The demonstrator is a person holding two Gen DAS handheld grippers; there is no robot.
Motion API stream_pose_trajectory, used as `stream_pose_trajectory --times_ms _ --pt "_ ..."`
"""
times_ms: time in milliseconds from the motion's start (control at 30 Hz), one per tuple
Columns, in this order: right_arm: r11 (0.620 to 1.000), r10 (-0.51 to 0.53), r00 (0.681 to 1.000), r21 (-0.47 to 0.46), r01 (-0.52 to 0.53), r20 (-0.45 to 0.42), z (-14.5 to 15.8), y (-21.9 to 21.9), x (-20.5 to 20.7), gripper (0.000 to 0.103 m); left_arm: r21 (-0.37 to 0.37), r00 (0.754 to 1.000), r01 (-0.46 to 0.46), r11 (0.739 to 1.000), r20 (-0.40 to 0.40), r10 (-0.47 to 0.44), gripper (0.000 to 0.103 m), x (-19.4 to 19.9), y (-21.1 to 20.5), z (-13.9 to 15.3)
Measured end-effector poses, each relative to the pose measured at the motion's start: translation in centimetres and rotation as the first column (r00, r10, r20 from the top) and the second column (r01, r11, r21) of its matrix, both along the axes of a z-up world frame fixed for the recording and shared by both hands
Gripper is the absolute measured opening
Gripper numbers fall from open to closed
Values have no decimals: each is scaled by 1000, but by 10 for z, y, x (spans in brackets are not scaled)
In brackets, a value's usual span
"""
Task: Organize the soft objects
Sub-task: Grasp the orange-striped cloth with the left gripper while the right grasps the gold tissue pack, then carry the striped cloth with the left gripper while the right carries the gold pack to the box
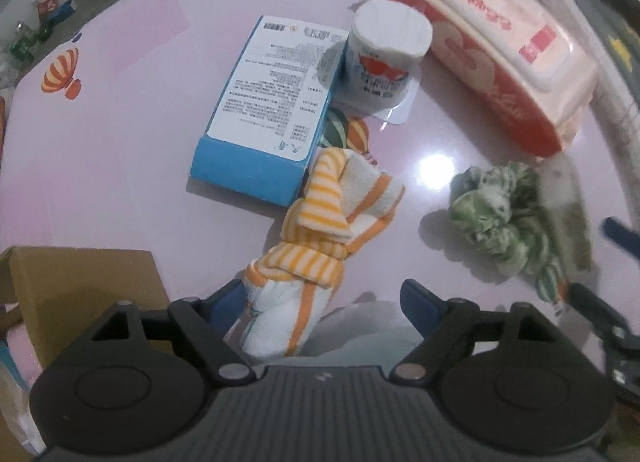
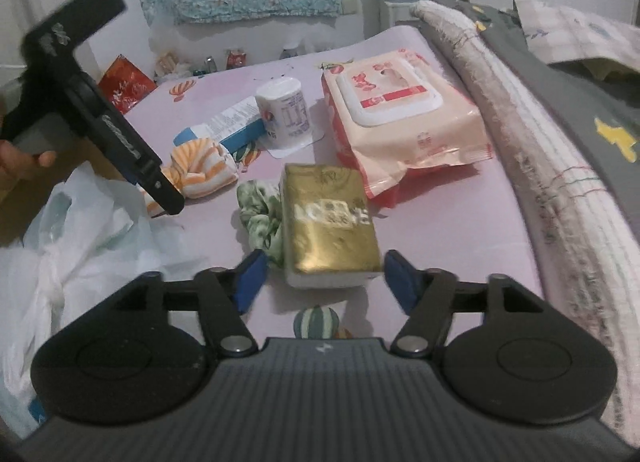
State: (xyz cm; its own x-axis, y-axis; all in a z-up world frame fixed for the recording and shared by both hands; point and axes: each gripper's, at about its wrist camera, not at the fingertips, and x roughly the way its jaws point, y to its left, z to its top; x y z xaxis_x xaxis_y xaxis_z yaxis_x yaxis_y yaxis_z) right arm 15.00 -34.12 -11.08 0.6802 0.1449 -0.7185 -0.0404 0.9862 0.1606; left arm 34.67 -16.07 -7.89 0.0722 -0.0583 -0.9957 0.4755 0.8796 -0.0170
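- Here the left gripper (image 1: pixel 324 302) is pointing down at the pink table (image 1: pixel 120 141), its jaws standing wide; the striped cloth (image 1: pixel 320 221) is lying between the blue pads with its near end by the left pad, though whether it is touching is unclear.
- From the cloth, a blue box (image 1: pixel 264 101) is lying at 11 o'clock, touching it.
- A white roll (image 1: pixel 384 57) is standing at 1 o'clock from the box, right against it.
- A pink wipes pack (image 1: pixel 500 49) is lying at 2 o'clock from the cloth, well apart.
- A green scrunchie (image 1: pixel 496 213) is lying at 3 o'clock from the cloth, near it.
- The right gripper (image 2: pixel 324 282) is hanging open and gripping nothing, its pads to either side of a gold pack's (image 2: pixel 328 217) near end, clear of it.
- In the right view the scrunchie is touching the gold pack at 9 o'clock.
- A white bag (image 2: pixel 80 246) is lying at 8 o'clock from the scrunchie.
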Motion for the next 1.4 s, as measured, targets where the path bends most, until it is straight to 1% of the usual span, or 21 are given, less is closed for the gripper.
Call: stream_pose_trajectory --times_ms 100,167,233,333,400,467,567,600,633,667,700,800,933,1067,1167,1233,1400 --pt "1000 -6 999 18 5 35 11 -7 -6 79 17 1000 7 1000 1 -7 85 1 -2 -6" --pt "998 -14 998 54 11 59 18 -13 -8 81 26 1000 9 1000 7 -9 82 2 -4 -8" --pt "996 -27 998 91 21 60 20 -20 -6 82 27 1000 7 1000 9 -7 77 4 -5 -10" --pt "988 -59 997 145 52 44 18 -29 1 82 21 1000 -3 1000 -1 3 73 7 -5 -13" --pt "982 -70 997 176 66 18 11 -34 9 82 24 1000 -4 1000 -4 4 72 9 -6 -15" --pt "980 -67 998 186 67 -9 2 -35 18 82 27 1000 -3 1000 -4 3 71 11 -7 -18" --pt "982 -52 997 177 60 -49 -12 -31 28 79 24 1000 -2 1000 18 1 64 14 -9 -18" --pt "983 -50 997 176 60 -58 -16 -31 30 74 18 1000 0 1000 24 0 60 15 -9 -16" --pt "982 -50 996 179 61 -67 -19 -31 32 71 10 1000 -5 1000 27 5 51 16 -9 -14" --pt "980 -50 996 187 63 -77 -22 -32 32 65 -1 999 -11 1000 31 11 51 16 -8 -11" --pt "976 -47 995 210 64 -85 -24 -34 32 61 -10 999 -16 1000 33 16 50 16 -8 -8" --pt "967 -56 996 246 72 -72 -25 -37 28 59 -26 999 -13 1000 50 15 49 15 -6 -2" --pt "956 -89 995 276 100 -55 -20 -42 19 58 -77 997 -27 997 73 32 48 13 -1 16" --pt "940 -140 990 310 139 -20 -9 -51 7 57 -137 992 -43 990 113 59 48 10 6 48" --pt "926 -174 985 342 161 6 -1 -58 -4 57 -190 985 -64 980 145 93 48 3 19 73" --pt "911 -196 980 375 175 20 4 -62 -12 57 -229 979 -80 970 164 120 48 -5 30 92" --pt "869 -238 970 458 186 58 18 -70 -29 57 -282 958 -105 954 228 173 48 -28 56 127"
